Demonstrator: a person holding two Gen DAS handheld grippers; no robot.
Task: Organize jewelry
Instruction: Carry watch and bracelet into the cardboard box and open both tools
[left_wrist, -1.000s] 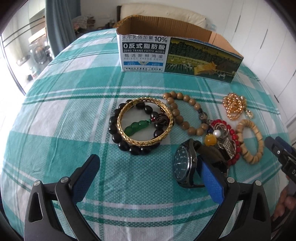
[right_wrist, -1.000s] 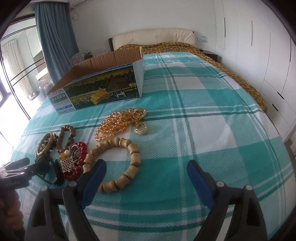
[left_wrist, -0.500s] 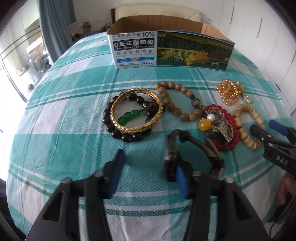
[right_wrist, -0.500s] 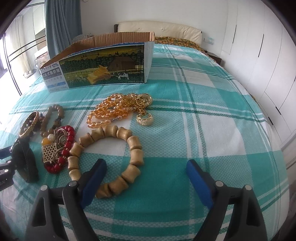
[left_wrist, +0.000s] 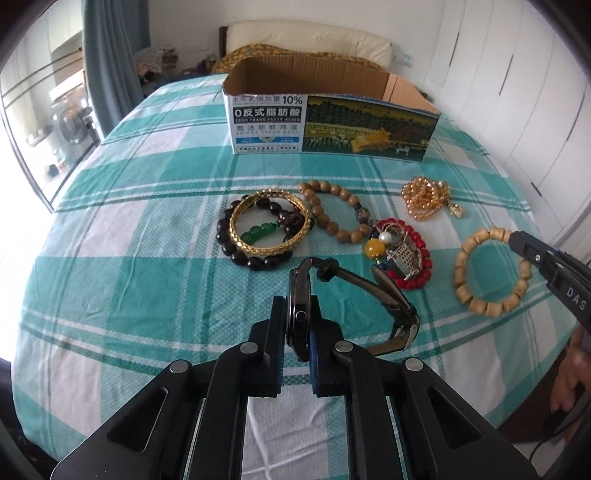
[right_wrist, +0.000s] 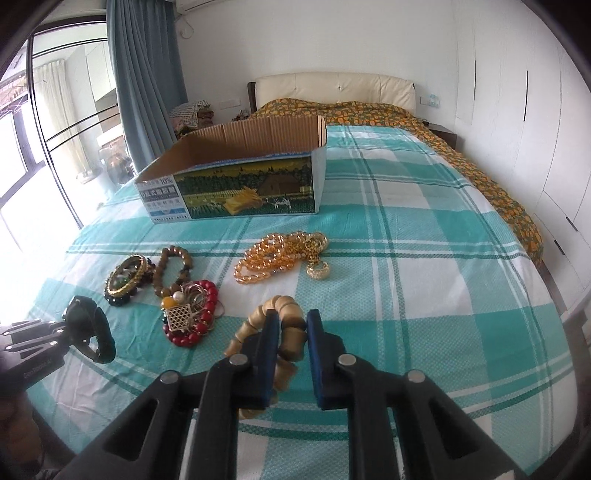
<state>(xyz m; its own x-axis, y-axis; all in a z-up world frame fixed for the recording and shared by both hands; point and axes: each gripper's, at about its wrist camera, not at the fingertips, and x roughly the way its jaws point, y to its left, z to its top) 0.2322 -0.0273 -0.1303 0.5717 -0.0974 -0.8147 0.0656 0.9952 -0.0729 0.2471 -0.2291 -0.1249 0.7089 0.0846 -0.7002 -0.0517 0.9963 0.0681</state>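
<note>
Item 1, black wristwatch. Pinched on edge by the case between the pads of the left gripper, strap trailing toward 2 o'clock. Held by the rigid case, probably because the strap would flop. Whether it has fully left the bedspread is hard to tell from this angle.

Item 2, chunky wooden bead bracelet. The right gripper is pressed together on its near arc, beads wedged between the blue pads; the far arc looks tilted up off the cloth.

Item 3, open cardboard box. At 12 o'clock, well apart from the pile; likely the destination, its open top facing both grippers.

Items left on the bedspread: gold bangle lying on the black bead bracelet with green stones inside, at 11 o'clock of the watch; brown bead bracelet at 12 o'clock; red bead and charm cluster at 1 o'clock; amber bead strand farther off at 1 o'clock.

Change against earlier frames: a second ago both grippers were spread, the watch showing its dial beside the left gripper's right pad and the wooden bracelet flat on the cloth. Half a second ago the left was narrowing on the watch, the right still spread. Both now grip their pieces.
</note>
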